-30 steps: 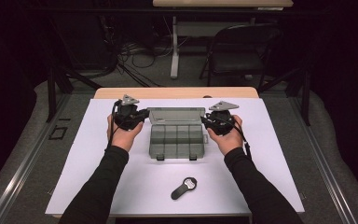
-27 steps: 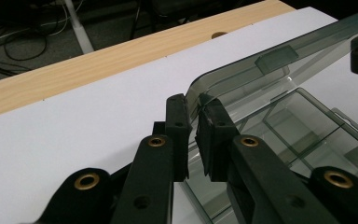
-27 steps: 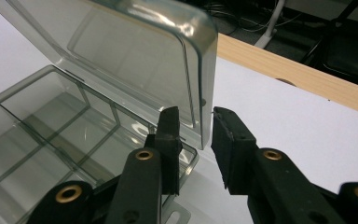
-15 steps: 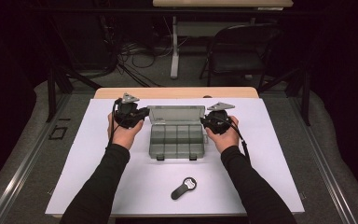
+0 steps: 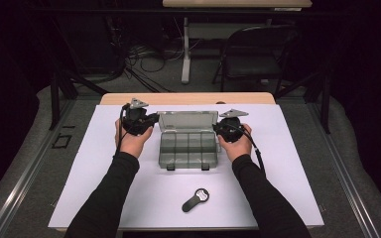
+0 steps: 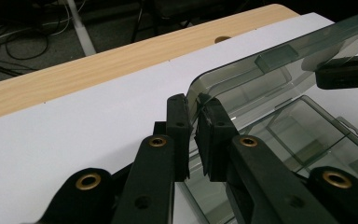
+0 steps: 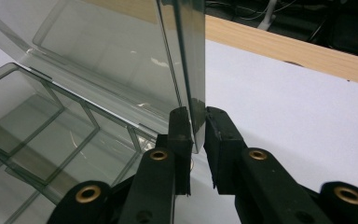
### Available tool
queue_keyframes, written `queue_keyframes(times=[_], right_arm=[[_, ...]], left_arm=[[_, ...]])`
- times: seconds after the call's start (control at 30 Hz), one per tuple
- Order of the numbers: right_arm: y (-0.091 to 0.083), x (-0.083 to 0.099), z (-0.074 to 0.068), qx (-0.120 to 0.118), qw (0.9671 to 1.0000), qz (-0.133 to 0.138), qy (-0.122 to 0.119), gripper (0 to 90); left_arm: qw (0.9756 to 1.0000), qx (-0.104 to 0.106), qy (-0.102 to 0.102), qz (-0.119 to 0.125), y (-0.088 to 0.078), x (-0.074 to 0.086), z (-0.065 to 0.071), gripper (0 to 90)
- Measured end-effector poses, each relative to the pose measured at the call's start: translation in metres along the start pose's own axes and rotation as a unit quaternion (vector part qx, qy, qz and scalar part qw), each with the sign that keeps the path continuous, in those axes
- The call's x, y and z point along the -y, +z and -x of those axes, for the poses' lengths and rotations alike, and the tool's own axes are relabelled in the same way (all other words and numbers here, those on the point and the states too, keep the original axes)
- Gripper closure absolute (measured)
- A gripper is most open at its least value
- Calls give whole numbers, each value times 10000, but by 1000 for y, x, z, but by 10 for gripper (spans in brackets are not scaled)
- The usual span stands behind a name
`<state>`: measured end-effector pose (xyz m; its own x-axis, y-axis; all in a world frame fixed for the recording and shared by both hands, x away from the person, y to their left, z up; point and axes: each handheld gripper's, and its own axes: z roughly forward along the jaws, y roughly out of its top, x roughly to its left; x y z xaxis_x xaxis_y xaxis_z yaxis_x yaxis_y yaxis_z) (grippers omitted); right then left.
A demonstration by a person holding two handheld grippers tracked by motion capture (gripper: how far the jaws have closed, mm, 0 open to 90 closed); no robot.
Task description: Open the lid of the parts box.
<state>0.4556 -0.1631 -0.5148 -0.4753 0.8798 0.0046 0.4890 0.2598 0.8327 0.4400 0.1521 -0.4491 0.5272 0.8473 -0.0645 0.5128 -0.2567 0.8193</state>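
Observation:
A clear grey compartment box [image 5: 187,148] lies open mid-table, its lid [image 5: 187,120] standing up at the back. My left gripper [image 5: 154,119] is shut on the lid's left edge; in the left gripper view both pads [image 6: 193,105] pinch the lid's rounded corner [image 6: 261,79]. My right gripper [image 5: 218,130] holds the lid's right edge. Its jaws have just been closing, and in the right gripper view the pads [image 7: 196,114] press the lid's thin edge [image 7: 121,56] from both sides. The empty compartments [image 7: 37,116] lie below. The right gripper's tips [image 6: 345,72] show across the lid.
A black, key-fob-shaped tool [image 5: 195,200] lies on the white mat [image 5: 287,178] near the front edge. The wooden tabletop [image 5: 188,98] shows as a strip behind the mat. A folding chair [image 5: 250,59] and cables stand on the floor beyond.
My right hand has come down slightly beside the box and its jaws have closed on the lid's right edge. The left hand and the box have stayed put.

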Motion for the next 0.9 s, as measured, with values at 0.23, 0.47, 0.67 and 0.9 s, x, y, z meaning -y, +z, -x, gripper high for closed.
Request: queue_keyframes(times=[0.23,0.47,0.67,0.9], right_arm=[[-1,0,1,22,10000,-16,-20,837],[-1,0,2,2,10000,-20,36,839],[0,0,3,-5,9999,-11,101,840],[0,-1,3,-20,9998,-57,181,841]], left_arm=[[10000,0,-15,23,1,0,0,835],[10000,7,-34,55,1,0,-1,833],[10000,21,-45,6,3,1,-1,810],[9999,77,-65,-27,5,3,0,731]])
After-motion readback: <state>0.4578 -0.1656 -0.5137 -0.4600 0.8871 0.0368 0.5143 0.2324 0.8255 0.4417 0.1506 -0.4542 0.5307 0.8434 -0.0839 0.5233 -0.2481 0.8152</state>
